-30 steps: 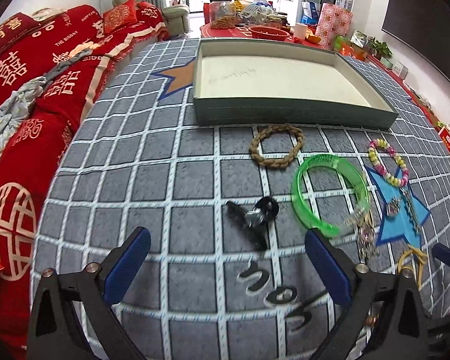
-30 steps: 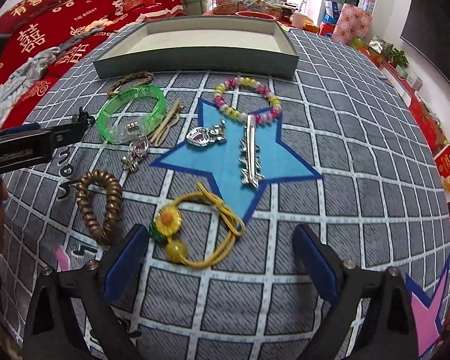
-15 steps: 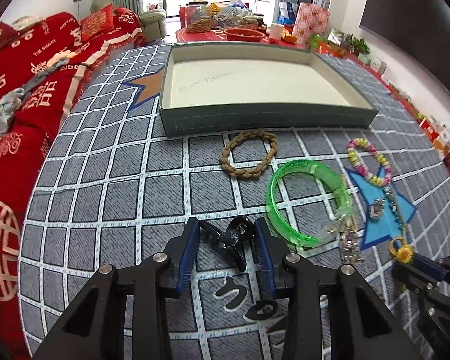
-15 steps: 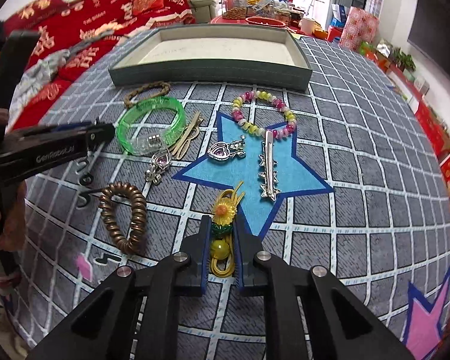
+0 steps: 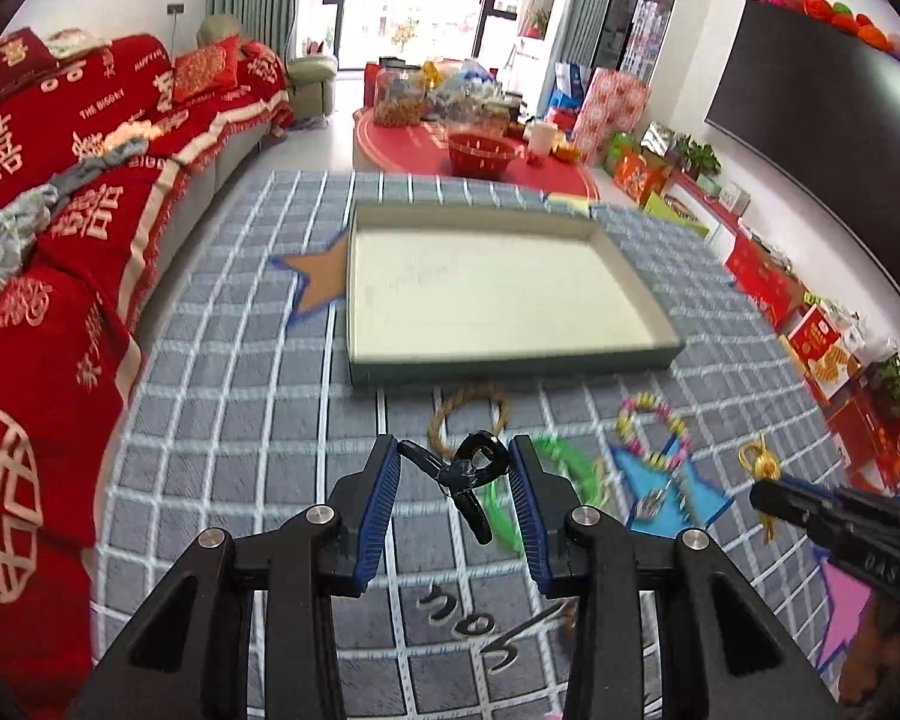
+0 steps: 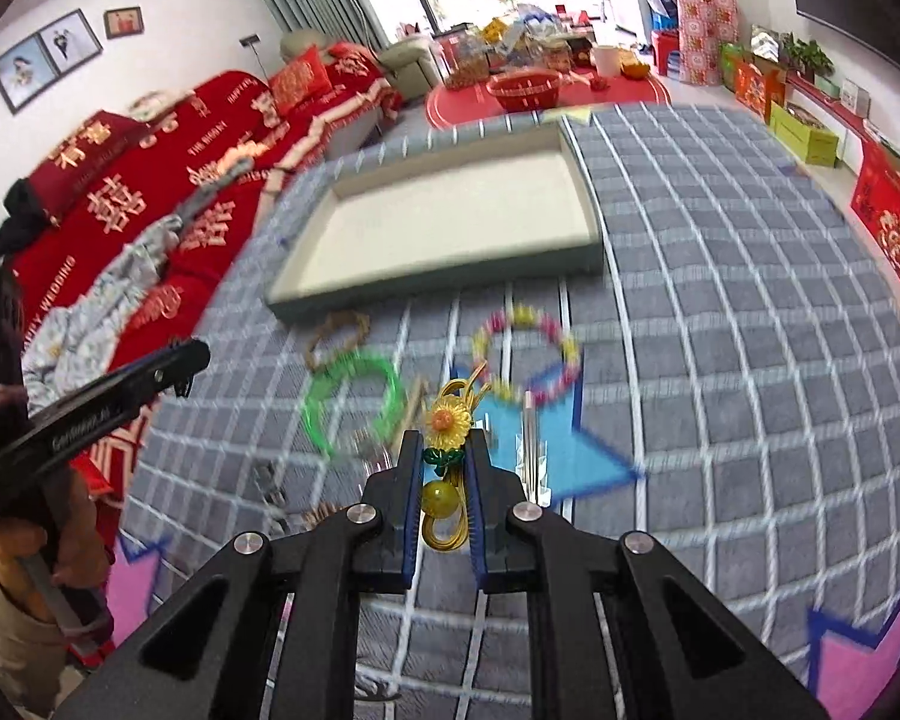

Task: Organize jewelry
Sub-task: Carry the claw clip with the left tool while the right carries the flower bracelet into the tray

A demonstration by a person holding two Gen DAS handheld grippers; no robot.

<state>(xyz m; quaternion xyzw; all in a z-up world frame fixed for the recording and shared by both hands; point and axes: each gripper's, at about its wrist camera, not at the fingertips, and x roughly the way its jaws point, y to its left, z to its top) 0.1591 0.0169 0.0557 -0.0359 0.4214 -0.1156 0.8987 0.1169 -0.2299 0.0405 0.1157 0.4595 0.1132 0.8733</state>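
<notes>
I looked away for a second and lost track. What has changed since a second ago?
Both jaws closed and lifted: the left gripper took the black hair clip, the right gripper took the yellow cord bracelet with a sunflower charm. The shallow grey tray, green plastic bangle and braided brown ring stayed put.

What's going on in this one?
A person is tidying jewelry off a checked mat with two handheld tongs. The left tongs hold a black hair clip; the right tongs hold a yellow sunflower hair tie. The tray has nothing in it. Bracelets, including a green bangle, remain on the mat.
</notes>
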